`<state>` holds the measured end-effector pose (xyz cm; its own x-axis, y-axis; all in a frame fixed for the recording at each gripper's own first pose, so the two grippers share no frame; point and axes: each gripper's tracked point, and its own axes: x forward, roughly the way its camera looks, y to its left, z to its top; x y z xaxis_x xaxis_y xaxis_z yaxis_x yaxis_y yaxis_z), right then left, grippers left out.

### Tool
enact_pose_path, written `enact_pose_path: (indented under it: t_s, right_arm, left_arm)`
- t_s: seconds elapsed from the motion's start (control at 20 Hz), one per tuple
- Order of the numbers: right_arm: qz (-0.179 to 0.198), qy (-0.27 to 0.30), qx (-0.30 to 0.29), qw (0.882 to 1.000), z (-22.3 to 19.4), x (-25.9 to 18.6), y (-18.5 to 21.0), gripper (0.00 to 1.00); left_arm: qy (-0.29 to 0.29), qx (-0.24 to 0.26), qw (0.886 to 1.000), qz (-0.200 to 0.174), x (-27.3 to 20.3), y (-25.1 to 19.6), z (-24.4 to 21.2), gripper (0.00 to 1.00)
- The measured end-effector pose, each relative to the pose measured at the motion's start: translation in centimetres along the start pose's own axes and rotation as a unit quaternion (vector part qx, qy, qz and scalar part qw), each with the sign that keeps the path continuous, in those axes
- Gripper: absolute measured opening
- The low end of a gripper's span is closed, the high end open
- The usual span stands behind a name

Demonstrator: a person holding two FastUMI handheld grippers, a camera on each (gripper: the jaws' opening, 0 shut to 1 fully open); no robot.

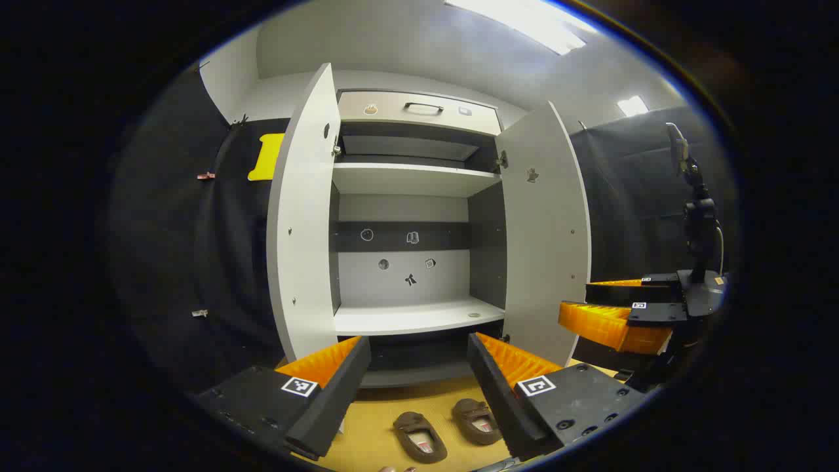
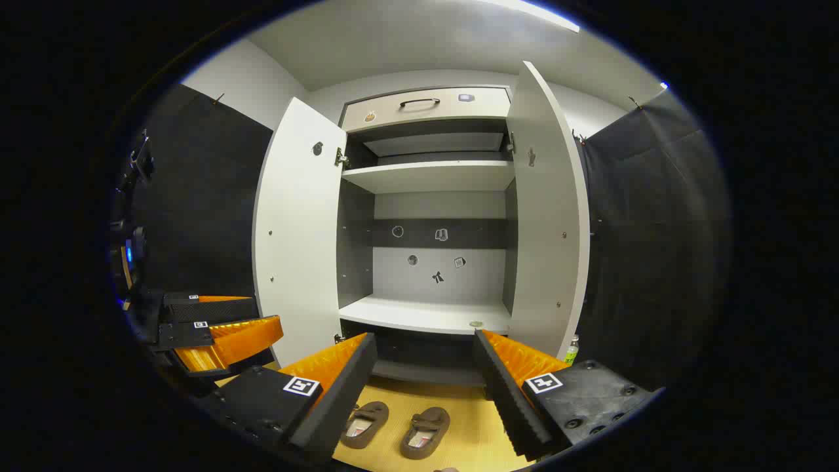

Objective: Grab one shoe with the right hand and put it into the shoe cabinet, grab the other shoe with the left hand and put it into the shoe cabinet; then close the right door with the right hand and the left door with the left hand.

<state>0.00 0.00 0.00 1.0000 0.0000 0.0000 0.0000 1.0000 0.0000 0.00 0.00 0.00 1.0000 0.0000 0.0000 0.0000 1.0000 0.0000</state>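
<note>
Both shoes lie side by side on the tan floor just in front of the shoe cabinet (image 2: 426,196), toes toward it. Neither is grasped. Cabinet doors stand wide: left door (image 2: 298,229), right door (image 2: 547,210). The lower shelf (image 2: 426,314) is bare except for a small round object near its front right edge.

Right tool (image 2: 426,387): released, fingers spread wide, nothing between them, held above the shoes and facing the cabinet. Left tool (image 1: 416,387): likewise spread and empty, held beside the right one.

Step in hand, as I judge it: right tool picks the first shoe. In the right gripper view the right-hand shoe (image 2: 426,431) lies nearer the middle of its gap, the left-hand shoe (image 2: 365,423) partly behind its left finger; the right-hand shoe looks the natural pick.

Notes for doing it well:
- Tilt the tool down toward the floor and lower until the fingers straddle the shoe across its width.
- Clamp over the strap and sole edge, not the thin toe; these look like soft, flat slippers and may fold.
- Keep clear of the neighbouring shoe so it is not nudged.
- Lift, then enter the cabinet between the doors, setting the shoe to the right side of the lower shelf to leave room for the second.
</note>
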Motion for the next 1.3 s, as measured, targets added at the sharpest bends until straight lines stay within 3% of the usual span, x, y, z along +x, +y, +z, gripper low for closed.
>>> enact_pose_path:
  t_s: [0.95, 1.3]
  right_arm:
    - [-0.033, 0.032, 0.022, 0.999, -2.2, 0.1, -1.1, 0.98]
    - [-0.035, 0.098, 0.040, 0.994, -7.5, 0.9, -0.2, 0.98]
  left_arm:
    - [0.009, -0.006, 1.000, -0.009, 0.4, 0.3, -0.9, 0.95]
    - [0.012, -0.006, 1.000, -0.018, 1.1, 0.9, -1.4, 0.95]
